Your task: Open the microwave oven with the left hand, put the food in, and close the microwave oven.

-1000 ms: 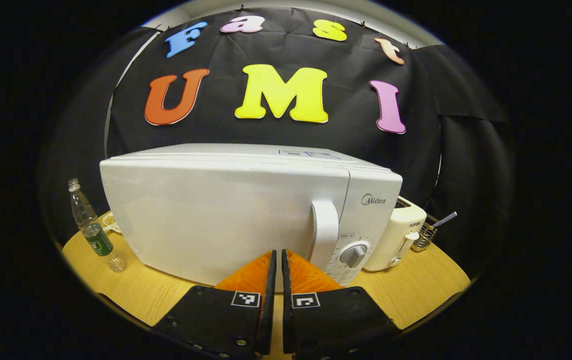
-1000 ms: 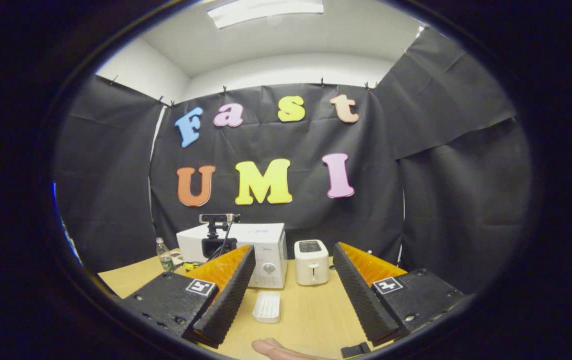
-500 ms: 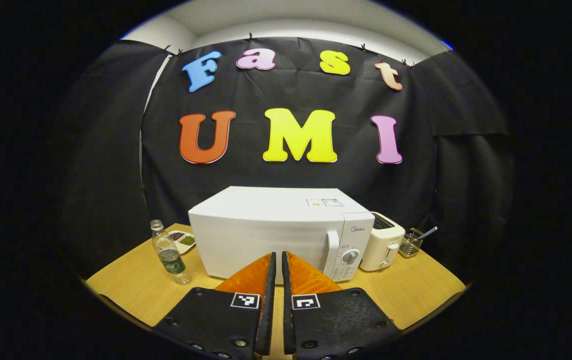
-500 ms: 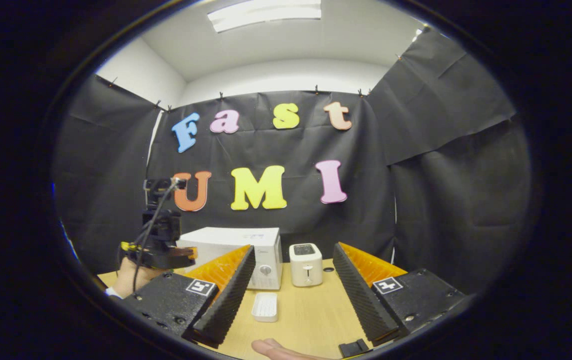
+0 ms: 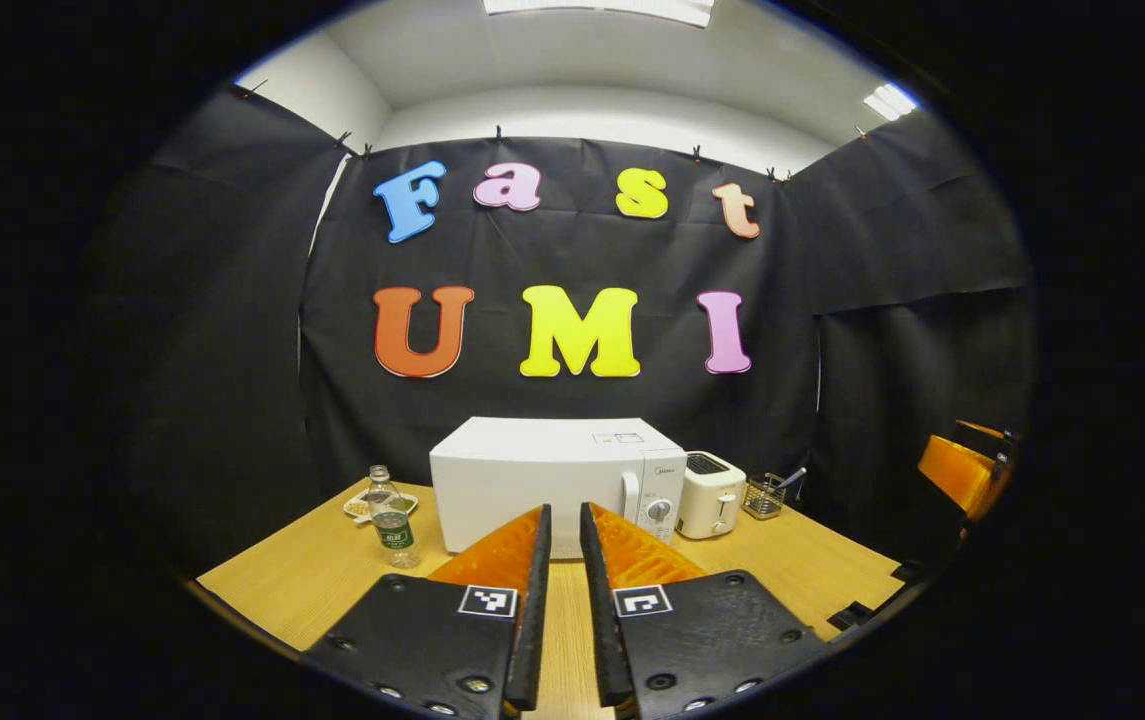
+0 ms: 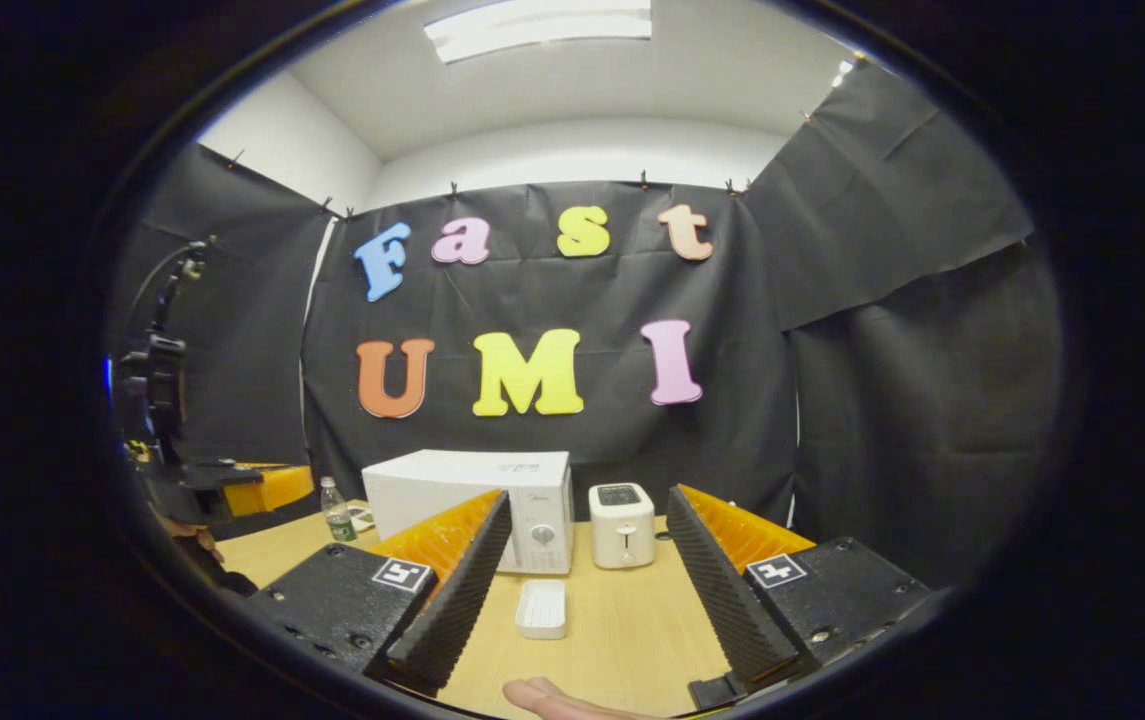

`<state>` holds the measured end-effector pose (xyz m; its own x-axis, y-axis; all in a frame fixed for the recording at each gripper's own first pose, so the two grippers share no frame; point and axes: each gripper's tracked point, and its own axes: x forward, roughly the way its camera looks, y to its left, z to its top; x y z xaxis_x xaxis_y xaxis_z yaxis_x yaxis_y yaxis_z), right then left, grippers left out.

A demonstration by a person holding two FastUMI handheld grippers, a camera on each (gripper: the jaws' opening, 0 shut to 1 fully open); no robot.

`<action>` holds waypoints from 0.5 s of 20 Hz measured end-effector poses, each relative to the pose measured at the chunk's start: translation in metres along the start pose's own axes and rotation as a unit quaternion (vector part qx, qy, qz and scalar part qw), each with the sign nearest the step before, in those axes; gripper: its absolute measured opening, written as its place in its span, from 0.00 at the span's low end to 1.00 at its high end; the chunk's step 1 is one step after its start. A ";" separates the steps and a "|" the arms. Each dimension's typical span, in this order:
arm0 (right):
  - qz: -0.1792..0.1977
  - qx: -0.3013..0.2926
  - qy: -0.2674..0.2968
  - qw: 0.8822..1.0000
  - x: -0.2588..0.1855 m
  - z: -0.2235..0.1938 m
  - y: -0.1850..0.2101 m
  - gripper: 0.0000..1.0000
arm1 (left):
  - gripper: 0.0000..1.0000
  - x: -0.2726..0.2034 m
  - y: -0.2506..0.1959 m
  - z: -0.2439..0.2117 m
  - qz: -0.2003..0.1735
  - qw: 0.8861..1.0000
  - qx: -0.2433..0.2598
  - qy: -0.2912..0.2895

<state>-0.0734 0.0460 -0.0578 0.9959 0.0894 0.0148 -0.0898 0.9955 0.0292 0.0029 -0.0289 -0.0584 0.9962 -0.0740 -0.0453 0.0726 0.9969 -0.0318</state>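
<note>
The white microwave [image 5: 552, 480] stands at the back of the wooden table [image 5: 312, 570] with its door closed and its handle [image 5: 630, 497] on the right side. My left gripper [image 5: 564, 512] is well back from it, shut but for a narrow slit, with nothing between its fingers. In the right gripper view the microwave [image 6: 472, 505] is also far off. My right gripper [image 6: 588, 495] is wide open above the table, and a small white ribbed tray [image 6: 542, 608] lies between its fingers. The left gripper [image 6: 222, 485] hangs at the left edge, held by a hand.
A cream toaster [image 5: 710, 505] stands right of the microwave, with a wire basket [image 5: 762, 495] beyond it. A plastic bottle [image 5: 392, 520] and a divided dish [image 5: 367, 503] sit to the left. A fingertip [image 6: 552, 695] shows at the bottom of the right gripper view.
My left gripper has pulled far back from the microwave door, and its fingers have parted very slightly. The right gripper has hardly moved.
</note>
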 end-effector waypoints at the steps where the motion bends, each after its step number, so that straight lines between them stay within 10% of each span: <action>1: 0.001 -0.002 -0.002 1.000 -0.001 0.001 0.002 0.99 | 0.29 -0.011 0.007 -0.003 0.016 1.000 0.002 -0.002; 3: 0.001 -0.001 -0.008 1.000 -0.006 0.004 0.003 0.99 | 0.96 -0.027 0.011 -0.011 0.029 1.000 0.005 -0.002; 5: -0.001 0.000 -0.010 1.000 -0.008 0.004 0.003 0.99 | 0.82 -0.037 0.016 -0.016 0.038 0.999 -0.001 -0.001; 10: 0.000 0.003 -0.010 1.000 -0.014 0.004 0.003 0.88 | 0.93 -0.043 0.032 -0.014 0.059 0.998 -0.010 -0.008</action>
